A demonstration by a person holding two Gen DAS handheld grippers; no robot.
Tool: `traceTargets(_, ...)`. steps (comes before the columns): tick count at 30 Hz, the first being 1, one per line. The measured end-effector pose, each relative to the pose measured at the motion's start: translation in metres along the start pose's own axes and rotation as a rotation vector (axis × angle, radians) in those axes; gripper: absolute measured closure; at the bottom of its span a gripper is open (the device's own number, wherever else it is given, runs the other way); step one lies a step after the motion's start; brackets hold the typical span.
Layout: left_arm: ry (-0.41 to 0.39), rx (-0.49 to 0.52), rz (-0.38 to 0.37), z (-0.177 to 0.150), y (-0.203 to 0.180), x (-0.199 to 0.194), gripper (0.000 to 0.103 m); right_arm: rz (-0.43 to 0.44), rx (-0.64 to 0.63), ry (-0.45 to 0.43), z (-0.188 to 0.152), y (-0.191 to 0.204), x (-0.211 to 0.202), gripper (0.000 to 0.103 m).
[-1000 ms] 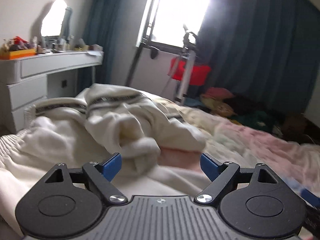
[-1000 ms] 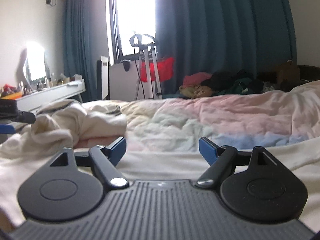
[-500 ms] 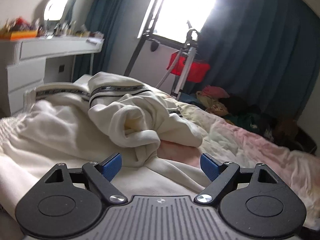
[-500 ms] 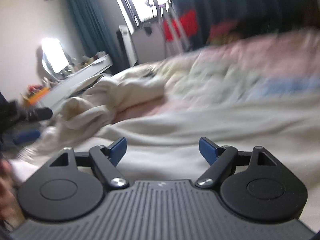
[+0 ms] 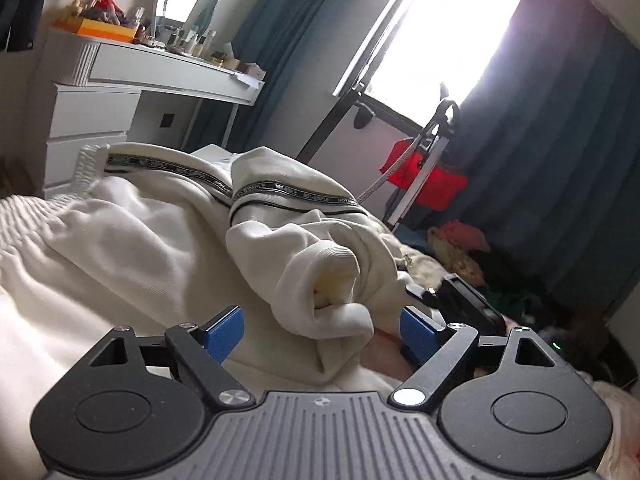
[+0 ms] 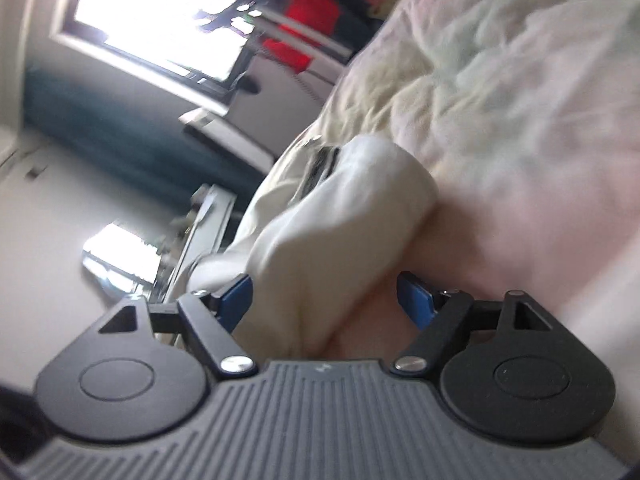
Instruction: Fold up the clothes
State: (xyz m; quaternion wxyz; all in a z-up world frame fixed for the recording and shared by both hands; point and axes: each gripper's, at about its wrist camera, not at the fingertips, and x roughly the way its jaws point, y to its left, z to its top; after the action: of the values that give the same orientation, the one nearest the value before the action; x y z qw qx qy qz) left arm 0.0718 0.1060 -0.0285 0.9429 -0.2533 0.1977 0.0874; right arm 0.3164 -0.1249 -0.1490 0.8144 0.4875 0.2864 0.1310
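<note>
— Tongs? Left tongs [image 5: 322,332] gape before the bunched cream garment [image 5: 256,236] on the bed [image 6: 520,100]; right tongs [image 6: 324,300] gape around its rolled sleeve [image 6: 332,232].
— Why so?
— Likely straddling the fabric to pinch it; unfolded heap.

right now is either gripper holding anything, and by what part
Nothing is held: the left gripper and right gripper are both open, each with the cream garment's rolled cuff between its fingers.

The bed is covered by a wrinkled quilt [image 6: 520,92] in pale pink and cream colours, and a crumpled cream garment [image 5: 168,248] with black lettered stripes lies directly on it
</note>
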Motion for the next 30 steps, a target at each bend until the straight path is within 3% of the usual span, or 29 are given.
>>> traceTargets(4, 0.036, -0.003, -0.003, -0.011, 0.004, 0.023, 0.016, 0.003, 0.111, -0.094, 0.023, -0.005, 0.026, 0.023)
traceTargets(7, 0.068, 0.010, 0.002, -0.019, 0.002, 0.039, 0.017, -0.051, 0.044, -0.112, 0.040, -0.002, 0.027, 0.081)
traceTargets(9, 0.069, 0.022, -0.001, -0.022, 0.000, 0.042, 0.017, -0.090, -0.006, -0.121, 0.051, 0.000, 0.026, 0.092)
traceTargets(15, 0.053, 0.076, -0.019, -0.029, -0.007, 0.037, 0.017, -0.170, -0.090, -0.251, 0.114, -0.020, -0.042, 0.092)
traceTargets(21, 0.076, 0.123, -0.026, -0.037, -0.018, 0.031, 0.016, -0.340, -0.102, -0.426, 0.182, -0.068, -0.142, 0.092)
traceTargets(24, 0.065, 0.214, 0.009, -0.047, -0.032, 0.032, 0.016, -0.429, -0.102, -0.514, 0.214, -0.093, -0.191, 0.092)
traceTargets(30, 0.082, 0.301, 0.029, -0.060, -0.041, 0.043, 0.017, -0.540, -0.132, -0.529, 0.259, -0.132, -0.239, 0.094)
